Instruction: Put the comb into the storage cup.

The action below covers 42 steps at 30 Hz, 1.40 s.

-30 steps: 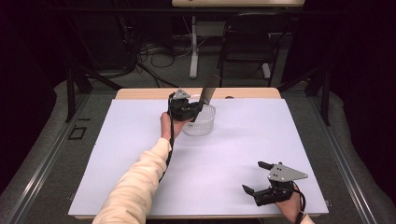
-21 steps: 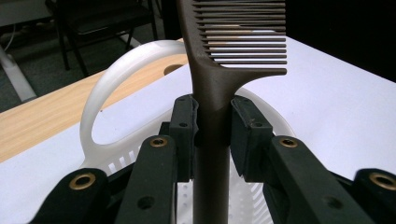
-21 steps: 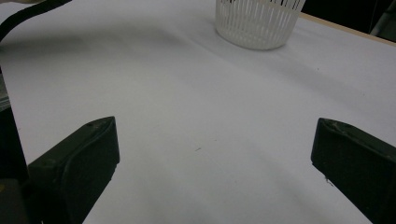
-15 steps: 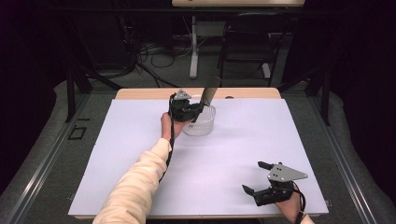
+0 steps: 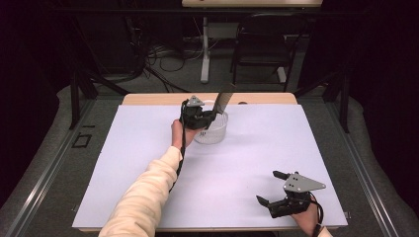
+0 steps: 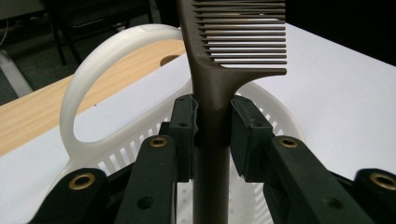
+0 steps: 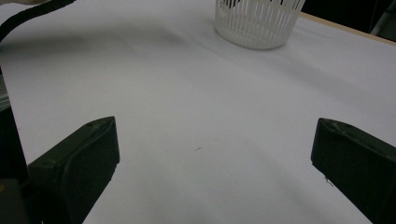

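A dark brown comb [image 6: 212,88] stands upright with its teeth at the top, and my left gripper [image 6: 212,133] is shut on its handle. Below it sits a white slotted basket [image 6: 93,79] with a loop handle. In the high view the left gripper [image 5: 206,118] holds the comb [image 5: 223,100] over the basket [image 5: 213,132] near the table's far edge. At the front right, my right gripper [image 5: 269,187] rests low over the white sheet, open with nothing between its fingers. From the right gripper [image 7: 215,154] view, the basket [image 7: 257,23] is far ahead.
A white sheet [image 5: 247,148] covers the table, with a strip of bare wood [image 5: 148,98] along the far edge. A black chair [image 5: 262,44] and cables lie on the floor beyond. The left forearm in a cream sleeve [image 5: 143,192] crosses the sheet.
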Tool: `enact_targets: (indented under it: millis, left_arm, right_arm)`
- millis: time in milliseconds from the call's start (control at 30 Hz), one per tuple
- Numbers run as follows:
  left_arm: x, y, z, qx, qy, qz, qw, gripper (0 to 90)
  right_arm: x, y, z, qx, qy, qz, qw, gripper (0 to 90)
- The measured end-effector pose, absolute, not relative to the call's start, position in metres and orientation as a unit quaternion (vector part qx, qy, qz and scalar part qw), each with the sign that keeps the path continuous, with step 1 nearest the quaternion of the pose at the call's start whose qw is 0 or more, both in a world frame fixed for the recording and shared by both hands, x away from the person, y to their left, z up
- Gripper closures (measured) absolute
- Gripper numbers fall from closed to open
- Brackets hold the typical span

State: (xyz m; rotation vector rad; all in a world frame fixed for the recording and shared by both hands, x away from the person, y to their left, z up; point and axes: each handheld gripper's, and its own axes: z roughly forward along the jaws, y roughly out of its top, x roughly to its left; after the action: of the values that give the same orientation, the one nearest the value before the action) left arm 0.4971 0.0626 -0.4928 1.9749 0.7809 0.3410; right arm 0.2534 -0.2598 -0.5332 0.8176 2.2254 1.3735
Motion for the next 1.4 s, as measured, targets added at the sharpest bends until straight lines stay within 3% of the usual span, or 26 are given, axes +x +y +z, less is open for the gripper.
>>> enact_targets:
  millis: [1400]
  left_arm:
    - [0.5001, 0.0525, -0.5006, 0.833, 0.297, 0.132, 0.447, 71.4]
  right_arm:
    - [0.2533, -0.2602, -0.5332, 0.292, 0.796, 0.492, 0.199, 0.8]
